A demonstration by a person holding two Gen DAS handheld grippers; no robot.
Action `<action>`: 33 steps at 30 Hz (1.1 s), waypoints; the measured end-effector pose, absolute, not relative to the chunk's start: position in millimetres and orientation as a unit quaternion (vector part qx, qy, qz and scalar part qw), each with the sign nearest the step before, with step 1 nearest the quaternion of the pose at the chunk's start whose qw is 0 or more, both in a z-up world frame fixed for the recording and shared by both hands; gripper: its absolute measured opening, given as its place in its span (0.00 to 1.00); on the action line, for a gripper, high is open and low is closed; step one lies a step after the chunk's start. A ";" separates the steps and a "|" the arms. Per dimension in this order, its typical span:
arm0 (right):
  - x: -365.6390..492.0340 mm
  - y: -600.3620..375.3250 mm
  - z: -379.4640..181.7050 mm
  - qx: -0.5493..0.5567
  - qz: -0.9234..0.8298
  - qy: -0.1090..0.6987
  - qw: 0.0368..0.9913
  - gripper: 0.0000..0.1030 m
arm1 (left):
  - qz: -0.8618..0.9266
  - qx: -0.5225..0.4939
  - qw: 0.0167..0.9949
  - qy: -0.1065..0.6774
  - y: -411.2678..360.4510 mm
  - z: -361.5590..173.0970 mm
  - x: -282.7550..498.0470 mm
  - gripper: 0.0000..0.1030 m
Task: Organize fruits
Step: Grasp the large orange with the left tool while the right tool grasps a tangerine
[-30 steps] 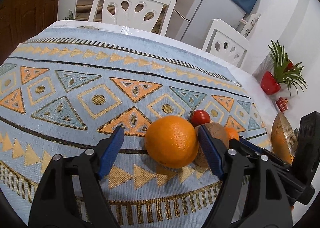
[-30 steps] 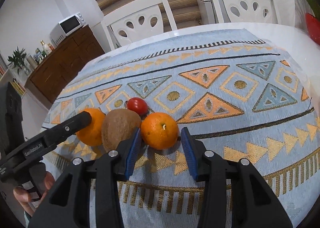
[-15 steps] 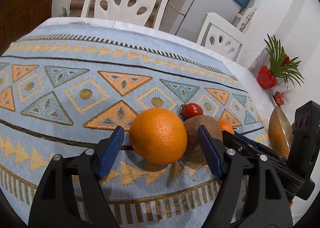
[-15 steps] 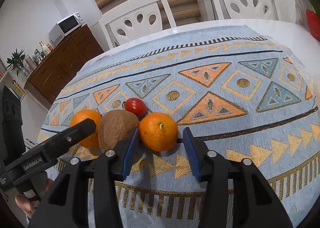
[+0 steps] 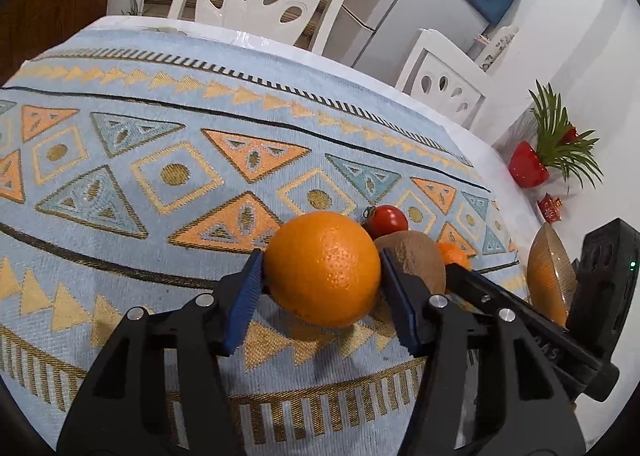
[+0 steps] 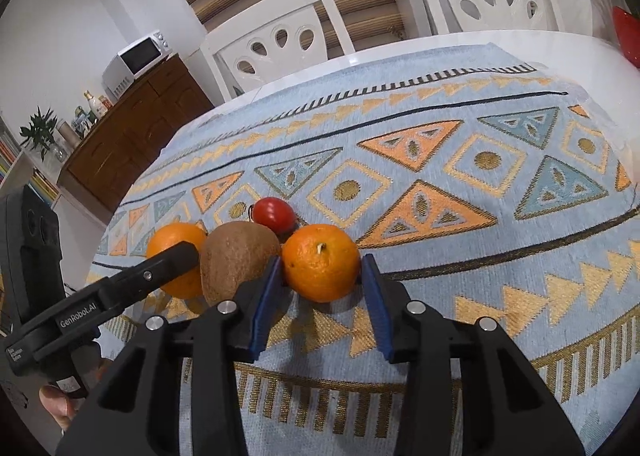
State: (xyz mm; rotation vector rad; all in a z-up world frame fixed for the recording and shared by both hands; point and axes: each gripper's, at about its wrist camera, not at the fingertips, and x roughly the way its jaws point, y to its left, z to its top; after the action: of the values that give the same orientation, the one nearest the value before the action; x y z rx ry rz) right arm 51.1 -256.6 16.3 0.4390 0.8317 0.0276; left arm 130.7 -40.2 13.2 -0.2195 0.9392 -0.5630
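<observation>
Two hand-held grippers, two oranges, one tight cluster on the worktop (image 5: 120, 264).

Left hand-held gripper (image 5: 320, 280) has its pads against the big orange (image 5: 322, 268), apparently clamping it; right hand-held gripper (image 6: 322, 276) brackets the small orange (image 6: 320, 262), contact unclear. The risk: the kiwi (image 6: 236, 260) sits just beside both inner fingers, tomato (image 6: 274, 213) right beyond, so either lift could nudge them rolling, or the round fruit squirts from the pads.

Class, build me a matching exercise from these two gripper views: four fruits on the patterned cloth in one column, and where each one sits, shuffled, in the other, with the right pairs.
1 large orange
2 kiwi
3 tomato
4 stemmed orange

A behind the row, farthest from the cameras
B between the left gripper pads
C between the right gripper pads
D between the two oranges

Pairs: 1-B, 2-D, 3-A, 4-C
</observation>
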 end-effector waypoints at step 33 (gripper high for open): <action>53.5 -256.4 11.8 0.221 0.041 0.411 0.883 0.39 | -0.234 -0.104 0.860 0.441 -30.3 15.7 132.0 0.56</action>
State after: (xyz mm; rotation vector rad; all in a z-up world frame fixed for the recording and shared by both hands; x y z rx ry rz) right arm 53.5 -256.4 11.8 0.4607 0.8558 0.0847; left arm 132.0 -30.3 15.7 -0.2192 0.9248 -0.4911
